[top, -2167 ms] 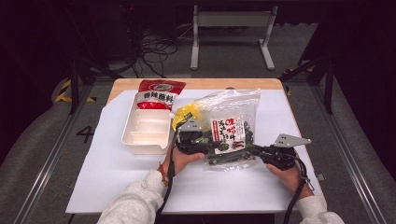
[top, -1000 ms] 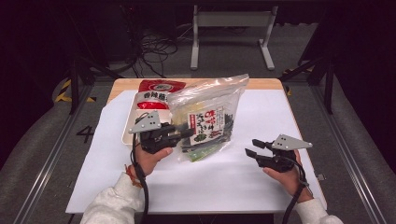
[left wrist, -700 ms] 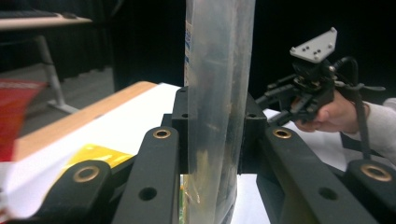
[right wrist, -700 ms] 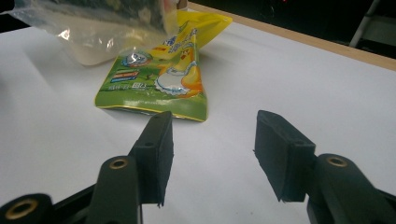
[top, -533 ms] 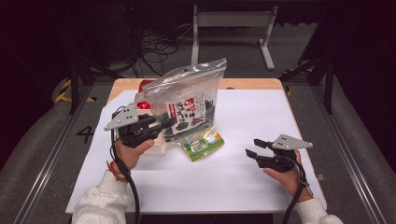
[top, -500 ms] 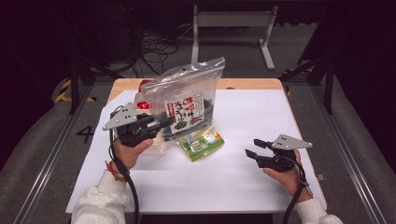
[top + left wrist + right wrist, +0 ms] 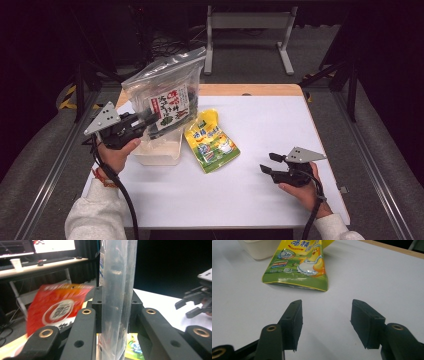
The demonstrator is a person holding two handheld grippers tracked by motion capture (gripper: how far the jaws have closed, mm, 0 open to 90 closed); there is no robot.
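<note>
Your left gripper (image 7: pixel 150 120) is clamped on the clear zip-top plastic bag w/ dark printed packet inside (image 7: pixel 167 97), lifted off the desk over the white rectangular plastic tub (image 7: pixel 157 152) near the left edge. The yellow-green foil pouch (image 7: pixel 211 141) lies mid-desk, out of the bag. Right gripper (image 7: pixel 267 164) sits jaws apart, empty, near the front-right corner; I'd judge pouch pickup is what's left.

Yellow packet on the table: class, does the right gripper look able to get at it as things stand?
Probably yes. The right gripper is open and points at the yellow packet, which lies flat with bare white table between them; nothing blocks the way.
</note>
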